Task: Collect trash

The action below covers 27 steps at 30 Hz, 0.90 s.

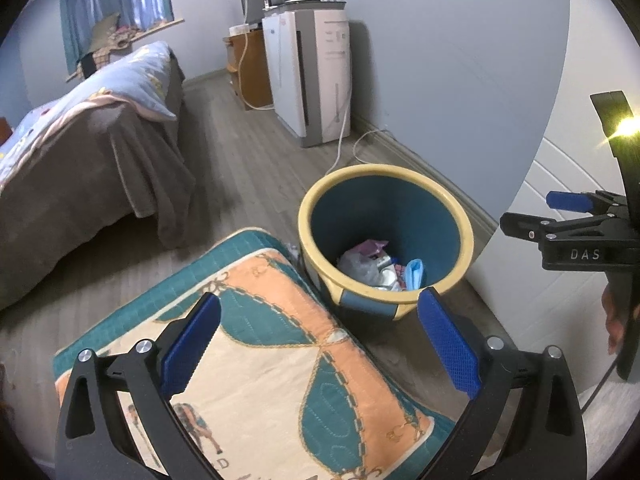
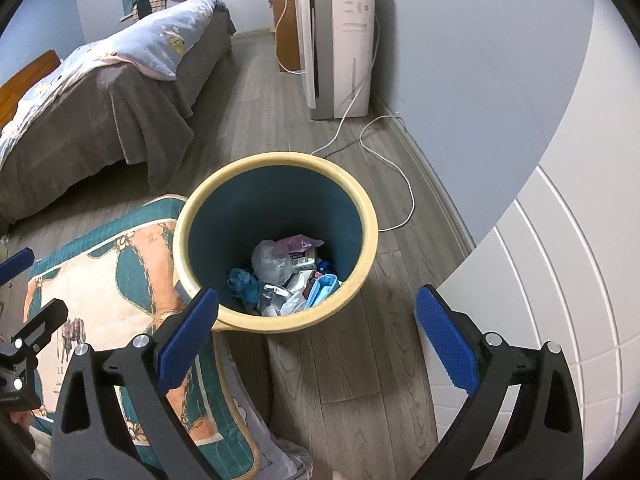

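A round bin [image 1: 464,236] [image 2: 370,236] with a yellow rim and dark blue inside stands on the wooden floor. Inside it lies trash [image 1: 378,266] [image 2: 286,276]: a grey plastic bag, a purple wrapper, a blue mask, crumpled paper. My left gripper [image 1: 320,340] hangs open above a patterned cushion [image 1: 256,360], empty, with the bin just beyond its right finger. Wide open with nothing between its pads, my right gripper [image 2: 316,344] hovers over the bin's near rim. It also shows at the right edge of the left wrist view as the right gripper [image 1: 568,208].
A bed [image 1: 80,152] [image 2: 100,96] with a brown cover and a blue quilt fills the left. A white appliance [image 1: 316,80] [image 2: 340,48] stands by the wall, its cord [image 2: 384,160] trailing on the floor behind the bin. The cushion [image 2: 120,300] touches the bin's left side.
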Available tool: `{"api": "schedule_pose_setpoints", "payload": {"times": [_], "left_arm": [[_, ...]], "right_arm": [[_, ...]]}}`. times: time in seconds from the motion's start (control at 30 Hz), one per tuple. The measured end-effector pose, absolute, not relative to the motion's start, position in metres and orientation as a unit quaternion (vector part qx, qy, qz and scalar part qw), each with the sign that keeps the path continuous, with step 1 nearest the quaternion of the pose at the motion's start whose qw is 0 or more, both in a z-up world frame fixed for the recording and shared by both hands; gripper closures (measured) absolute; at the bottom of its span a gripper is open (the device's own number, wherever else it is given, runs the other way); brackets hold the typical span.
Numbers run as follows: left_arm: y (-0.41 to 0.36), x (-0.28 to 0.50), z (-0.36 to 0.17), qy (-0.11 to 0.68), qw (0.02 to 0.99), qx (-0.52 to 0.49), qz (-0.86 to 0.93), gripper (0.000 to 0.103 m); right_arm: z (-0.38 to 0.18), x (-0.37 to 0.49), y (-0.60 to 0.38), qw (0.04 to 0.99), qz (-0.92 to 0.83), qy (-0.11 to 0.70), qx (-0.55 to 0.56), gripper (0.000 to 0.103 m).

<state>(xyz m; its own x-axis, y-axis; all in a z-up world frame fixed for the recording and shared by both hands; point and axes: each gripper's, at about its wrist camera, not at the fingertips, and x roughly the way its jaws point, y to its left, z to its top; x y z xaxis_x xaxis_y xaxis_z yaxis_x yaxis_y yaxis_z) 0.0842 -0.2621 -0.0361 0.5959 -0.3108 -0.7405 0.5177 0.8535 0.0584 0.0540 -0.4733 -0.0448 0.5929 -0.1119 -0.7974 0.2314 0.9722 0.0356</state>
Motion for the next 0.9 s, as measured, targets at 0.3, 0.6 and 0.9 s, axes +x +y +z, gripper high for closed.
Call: {"api": "schedule_pose_setpoints", "payload": {"times": [0.3, 0.6, 0.9], "left_arm": [[-0.2569, 0.0863, -0.0333, 0.385, 0.884, 0.127, -0.232, 0.005], [-0.2579, 0.087, -0.0363, 0.389, 0.881, 0.128, -0.236, 0.005], [-0.2622, 0.0872, -0.0382, 0.392, 0.879, 0.127, -0.24, 0.005]], "right_arm": [[-0.0431, 0.0539, -0.4691, 0.891, -0.096, 0.44, 0.058, 0.006], [-0.043, 0.053, -0.4692, 0.891, -0.093, 0.44, 0.058, 0.006], [-0.0431, 0.0529, -0.4684, 0.891, -0.092, 0.44, 0.059, 0.006]]}}
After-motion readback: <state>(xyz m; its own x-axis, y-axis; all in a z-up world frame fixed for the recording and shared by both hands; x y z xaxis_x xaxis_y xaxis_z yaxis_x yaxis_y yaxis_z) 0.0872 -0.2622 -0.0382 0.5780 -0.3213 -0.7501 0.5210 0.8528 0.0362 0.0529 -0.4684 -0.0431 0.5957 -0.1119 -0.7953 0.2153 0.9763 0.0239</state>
